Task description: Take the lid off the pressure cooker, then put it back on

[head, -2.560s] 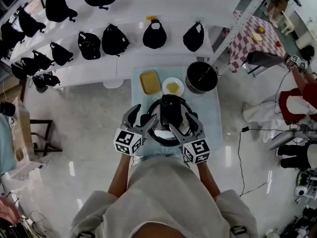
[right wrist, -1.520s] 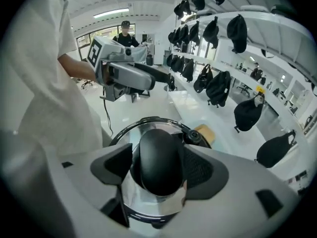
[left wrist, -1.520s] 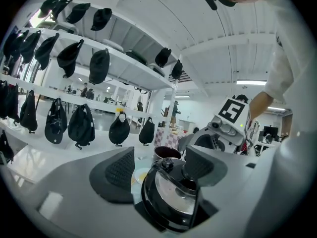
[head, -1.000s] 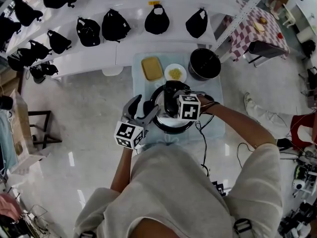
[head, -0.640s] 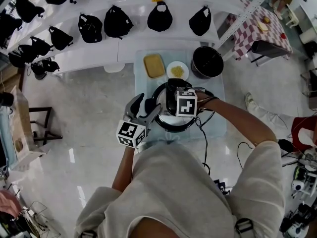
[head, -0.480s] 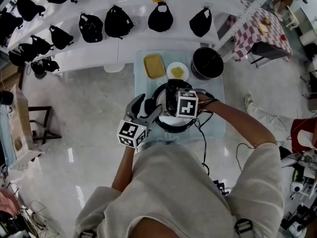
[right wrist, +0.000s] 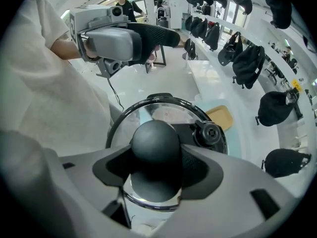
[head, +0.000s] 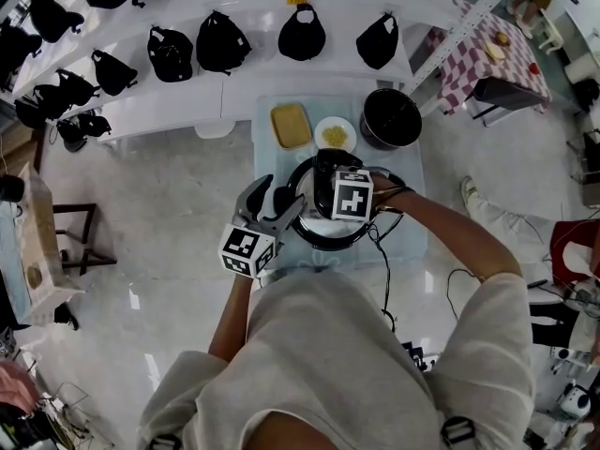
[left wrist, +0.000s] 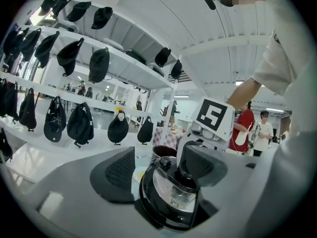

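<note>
Head view: the pressure cooker (head: 319, 238) sits in the middle of the pale blue tabletop (head: 270, 162), its lid (right wrist: 148, 114) on. The right gripper (head: 352, 198) points steeply down over the lid, marker cube uppermost. About two and a half seconds ago that gripper hung at the near right edge of the cooker with its jaws spread and empty, level with the other one. By a second ago it had swung over the lid, and it has hardly shifted since.

Right gripper view: the round black knob (right wrist: 154, 142) on the lid sits between the two jaws. They have just been closing, and both pads now lie against the knob's sides. The glass of the lid shows around it, with the black valve (right wrist: 209, 132) just to the right.

The left gripper (head: 274, 202) is beside the cooker's left flank, where it was in every earlier frame. Its own view shows the jaws well apart, with the cooker body between and ahead of them, nearer the right pad. Neither pad presses on it.

Behind the cooker stand a yellow tray (head: 290, 126), a white plate (head: 335, 136) with yellow food, and an open black pot (head: 391, 118), all where they were. Black bags (head: 302, 36) hang along the white shelves beyond the tabletop.
</note>
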Motion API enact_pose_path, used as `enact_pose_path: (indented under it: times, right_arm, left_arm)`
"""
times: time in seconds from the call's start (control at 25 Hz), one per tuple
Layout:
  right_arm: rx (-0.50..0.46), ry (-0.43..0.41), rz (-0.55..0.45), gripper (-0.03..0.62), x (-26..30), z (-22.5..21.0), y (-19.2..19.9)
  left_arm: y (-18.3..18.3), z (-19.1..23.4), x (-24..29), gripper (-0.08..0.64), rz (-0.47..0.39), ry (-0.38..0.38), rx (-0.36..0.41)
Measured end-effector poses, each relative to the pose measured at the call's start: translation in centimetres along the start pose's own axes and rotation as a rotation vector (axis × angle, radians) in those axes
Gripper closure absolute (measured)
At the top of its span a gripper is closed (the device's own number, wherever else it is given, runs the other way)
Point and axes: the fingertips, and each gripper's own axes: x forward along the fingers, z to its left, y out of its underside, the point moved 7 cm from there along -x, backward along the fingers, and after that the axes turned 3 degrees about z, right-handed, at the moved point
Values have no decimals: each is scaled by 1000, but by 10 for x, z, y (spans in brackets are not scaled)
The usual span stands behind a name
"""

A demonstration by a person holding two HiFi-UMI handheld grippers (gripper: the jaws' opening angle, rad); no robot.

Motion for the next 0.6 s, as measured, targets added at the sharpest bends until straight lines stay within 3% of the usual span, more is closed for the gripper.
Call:
enact_pose_path:
  times: [0.32, 0.6]
  right_arm:
    - [89, 52, 17, 322, 19, -12, 8]
    - [469, 49, 7, 322, -2, -9, 10]
  left_arm:
    - [-4, 4, 3, 241, -6, 25, 8]
    - [-3, 5, 8, 241, -5, 41, 5]
